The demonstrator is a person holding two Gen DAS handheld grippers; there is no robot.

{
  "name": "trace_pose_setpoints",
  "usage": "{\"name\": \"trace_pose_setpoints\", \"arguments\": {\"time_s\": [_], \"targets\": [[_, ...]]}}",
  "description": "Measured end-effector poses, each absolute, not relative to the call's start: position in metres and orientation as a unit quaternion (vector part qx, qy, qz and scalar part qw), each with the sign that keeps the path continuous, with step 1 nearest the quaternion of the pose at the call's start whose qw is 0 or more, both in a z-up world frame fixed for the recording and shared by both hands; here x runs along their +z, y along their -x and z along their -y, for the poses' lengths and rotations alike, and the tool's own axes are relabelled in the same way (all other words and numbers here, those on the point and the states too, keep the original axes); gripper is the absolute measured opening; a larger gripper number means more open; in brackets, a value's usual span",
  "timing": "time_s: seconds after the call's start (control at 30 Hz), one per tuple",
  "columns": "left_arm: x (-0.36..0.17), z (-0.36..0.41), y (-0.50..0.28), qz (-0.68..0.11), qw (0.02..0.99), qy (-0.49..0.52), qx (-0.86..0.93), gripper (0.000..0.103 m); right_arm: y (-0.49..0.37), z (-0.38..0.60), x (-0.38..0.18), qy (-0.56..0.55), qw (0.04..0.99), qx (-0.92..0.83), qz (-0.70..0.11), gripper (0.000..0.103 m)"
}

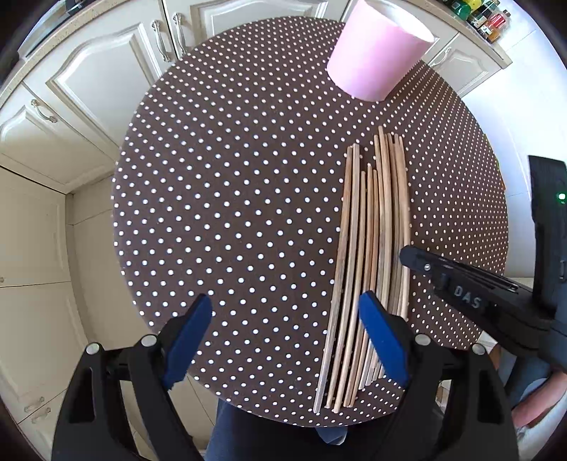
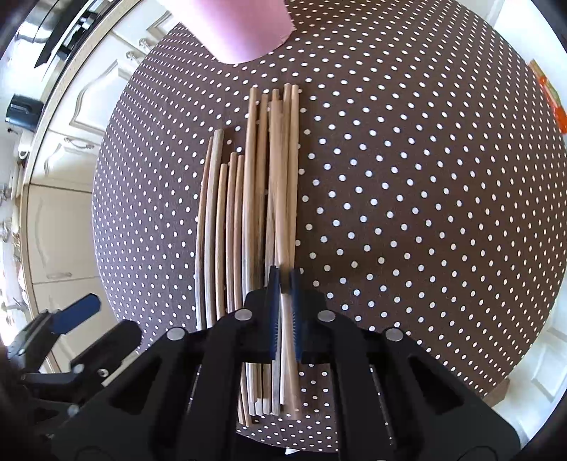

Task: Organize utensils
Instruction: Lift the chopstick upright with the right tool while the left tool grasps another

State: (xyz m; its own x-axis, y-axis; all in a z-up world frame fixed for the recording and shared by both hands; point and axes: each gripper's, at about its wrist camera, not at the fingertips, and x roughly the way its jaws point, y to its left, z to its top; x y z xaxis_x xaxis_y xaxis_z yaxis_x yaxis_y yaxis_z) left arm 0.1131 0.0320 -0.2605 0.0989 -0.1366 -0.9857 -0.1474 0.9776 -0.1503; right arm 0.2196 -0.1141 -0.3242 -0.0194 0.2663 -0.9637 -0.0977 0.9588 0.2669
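Several wooden chopsticks lie side by side on the round brown polka-dot table, right of its middle. A pink cup stands upright beyond them at the far edge. My left gripper hangs open above the table, its right pad over the pile's near left part, with nothing between its fingers. My right gripper comes in from the right onto the pile. In the right wrist view it is shut on a chopstick at the right side of the chopsticks, below the pink cup.
Cream cabinet doors surround the table on the left and far sides. Spice jars stand on a counter at the far right. A person's legs are under the near table edge. The left gripper's blue pad shows at lower left.
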Motion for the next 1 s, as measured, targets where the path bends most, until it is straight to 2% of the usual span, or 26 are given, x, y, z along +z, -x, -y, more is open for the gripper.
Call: {"name": "trace_pose_setpoints", "arguments": {"time_s": [0.47, 0.67, 1.0], "targets": [[-0.296, 0.005, -0.152, -0.680, 0.731, 0.066, 0.003, 0.083, -0.220, 0.175, -0.289, -0.110, 0.708, 0.122, -0.687, 0.006], [-0.313, 0.020, -0.169, -0.682, 0.730, 0.036, 0.022, 0.083, -0.196, 0.207, -0.273, -0.126, 0.711, 0.118, -0.681, 0.006], [-0.314, 0.034, -0.200, -0.673, 0.738, 0.003, 0.051, 0.083, -0.187, 0.259, -0.247, -0.146, 0.714, 0.110, -0.676, 0.006]]}}
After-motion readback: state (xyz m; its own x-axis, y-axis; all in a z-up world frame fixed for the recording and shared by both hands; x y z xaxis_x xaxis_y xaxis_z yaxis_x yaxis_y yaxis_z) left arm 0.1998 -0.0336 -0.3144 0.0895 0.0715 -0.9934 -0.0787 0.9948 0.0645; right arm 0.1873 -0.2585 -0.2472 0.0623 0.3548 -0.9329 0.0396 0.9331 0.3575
